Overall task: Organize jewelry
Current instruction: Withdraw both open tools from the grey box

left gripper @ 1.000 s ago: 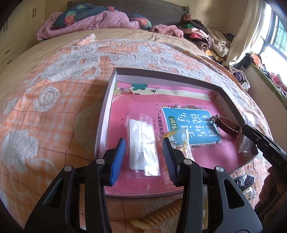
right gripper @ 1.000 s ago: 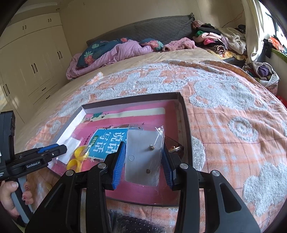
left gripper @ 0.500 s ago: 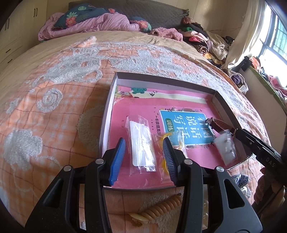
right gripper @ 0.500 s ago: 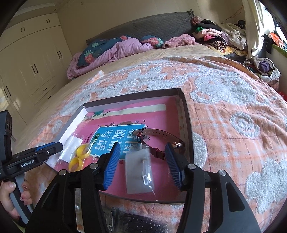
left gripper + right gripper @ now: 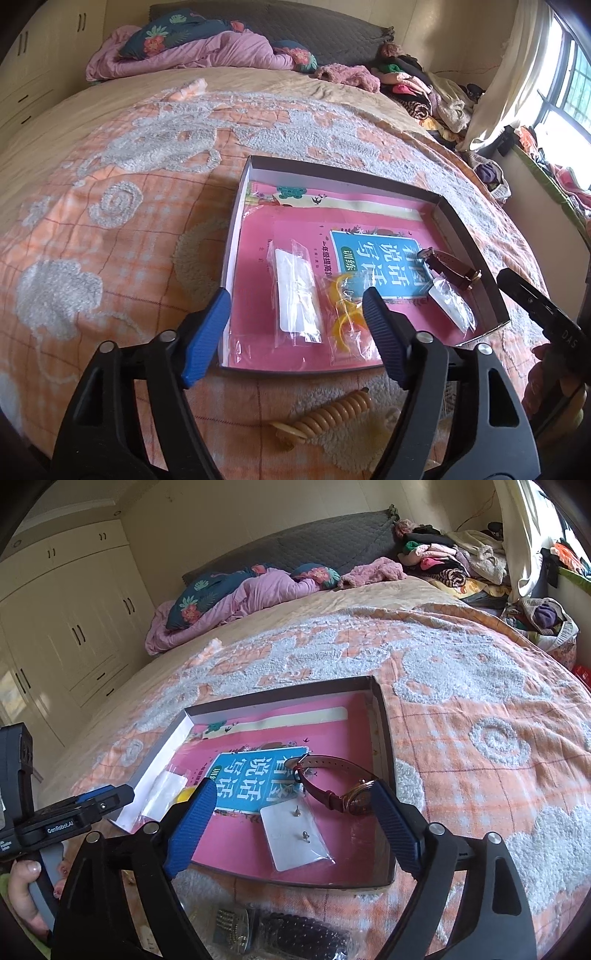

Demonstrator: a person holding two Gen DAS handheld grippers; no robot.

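Note:
A shallow box [image 5: 236, 229] [image 5: 384, 738] lined with a pink book lies on the bed. In it lie a clear bag with a white card [image 5: 297, 295], a bag of yellow rings [image 5: 345, 314], a bag of stud earrings [image 5: 295, 834] [image 5: 450, 306] and a brown-strap watch [image 5: 332, 782] [image 5: 450, 267]. My left gripper [image 5: 295, 332] is open and empty, above the box's near edge. My right gripper [image 5: 291, 823] is open and empty, just above the earring bag.
A beige spiral hair tie [image 5: 328, 417] lies on the blanket in front of the box. Dark beads and a small metallic piece [image 5: 288, 934] lie below the right gripper. Bedding and clothes are piled at the head of the bed [image 5: 258, 587].
My right gripper opened and let the earring bag go; the bag now lies in the box beside the watch. Both grippers have drawn back and opened wider.

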